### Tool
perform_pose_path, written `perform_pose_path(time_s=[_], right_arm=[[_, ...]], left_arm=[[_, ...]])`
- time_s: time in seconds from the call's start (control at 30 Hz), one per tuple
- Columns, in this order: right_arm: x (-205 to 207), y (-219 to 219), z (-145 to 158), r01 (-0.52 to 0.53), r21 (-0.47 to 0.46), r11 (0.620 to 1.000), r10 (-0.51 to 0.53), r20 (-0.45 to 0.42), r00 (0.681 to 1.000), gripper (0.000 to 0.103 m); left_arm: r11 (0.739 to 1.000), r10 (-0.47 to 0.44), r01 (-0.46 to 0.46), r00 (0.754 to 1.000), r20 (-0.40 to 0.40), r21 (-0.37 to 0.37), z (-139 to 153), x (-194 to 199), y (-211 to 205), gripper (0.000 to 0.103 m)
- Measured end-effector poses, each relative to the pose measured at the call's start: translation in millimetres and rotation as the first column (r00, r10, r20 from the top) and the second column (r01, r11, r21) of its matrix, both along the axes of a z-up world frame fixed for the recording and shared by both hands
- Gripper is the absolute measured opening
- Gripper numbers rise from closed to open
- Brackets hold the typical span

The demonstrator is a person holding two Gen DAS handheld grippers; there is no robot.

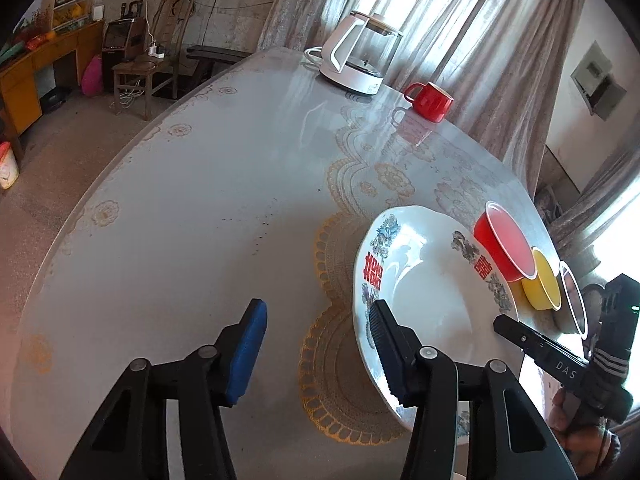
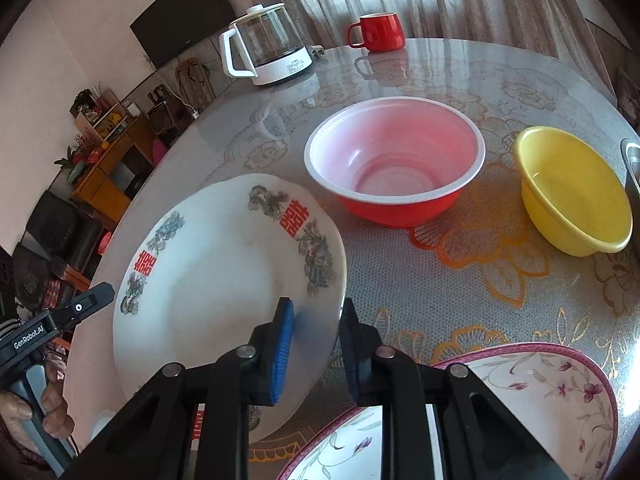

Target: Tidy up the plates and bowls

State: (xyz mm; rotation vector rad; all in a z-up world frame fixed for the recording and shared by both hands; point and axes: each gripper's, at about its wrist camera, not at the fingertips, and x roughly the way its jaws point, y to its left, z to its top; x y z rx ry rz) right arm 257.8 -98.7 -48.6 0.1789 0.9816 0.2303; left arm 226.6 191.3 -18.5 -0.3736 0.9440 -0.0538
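Observation:
A white plate with red characters and bird prints [image 2: 224, 280] is tilted above the table; it also shows in the left wrist view [image 1: 424, 296]. My right gripper [image 2: 316, 344] has its jaws around the plate's near rim, one pad on each face. My left gripper [image 1: 316, 352] is open and empty, its right finger [image 1: 384, 344] in front of the plate's left edge. A red bowl [image 2: 396, 172] and a yellow bowl [image 2: 572, 192] stand on the table behind the plate. A floral plate with a pink rim [image 2: 520, 392] lies under my right gripper.
A white glass kettle [image 2: 268, 44] and a red mug [image 2: 378, 30] stand at the far side of the round table [image 1: 200, 200]. A metal object [image 2: 632, 164] shows at the right edge. Chairs and a cabinet stand beyond the table's left edge.

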Motion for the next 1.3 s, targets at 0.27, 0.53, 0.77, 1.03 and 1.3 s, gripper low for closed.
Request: perform_pose_path(time_s=[0.27, 0.53, 0.77, 1.03, 1.3], right_arm=[[4.5, 0.3, -4.8, -0.006, 0.022, 1.000, 0.006, -0.021, 1.000, 0.024], [5.7, 1.7, -8.6, -0.018, 0.013, 1.000, 0.019, -0.021, 1.000, 0.026], [4.4, 3.6, -7.1, -0.030, -0.021, 0.999, 0.030, -0.018, 0.999, 0.030], [6.0, 6.9, -7.1, -0.082, -0.040, 0.996, 0.081, -0.029, 0.996, 0.033], [1.8, 4.5, -3.7, -0.088, -0.062, 0.994, 0.088, -0.009, 0.996, 0.031]], left_arm=[[0.998, -0.060, 0.059, 0.998, -0.022, -0.027, -5.9, 22.8, -11.6, 0.037], [0.993, -0.103, 0.105, 0.994, -0.031, 0.057, -3.8, 31.8, -34.8, 0.023], [0.992, -0.117, 0.118, 0.993, -0.035, 0.049, -4.6, 23.7, -33.5, 0.023], [0.992, -0.121, 0.121, 0.992, -0.046, 0.015, -10.3, 26.5, -28.1, 0.030], [0.990, -0.137, 0.137, 0.989, -0.051, 0.015, -13.2, 19.2, -30.6, 0.026]])
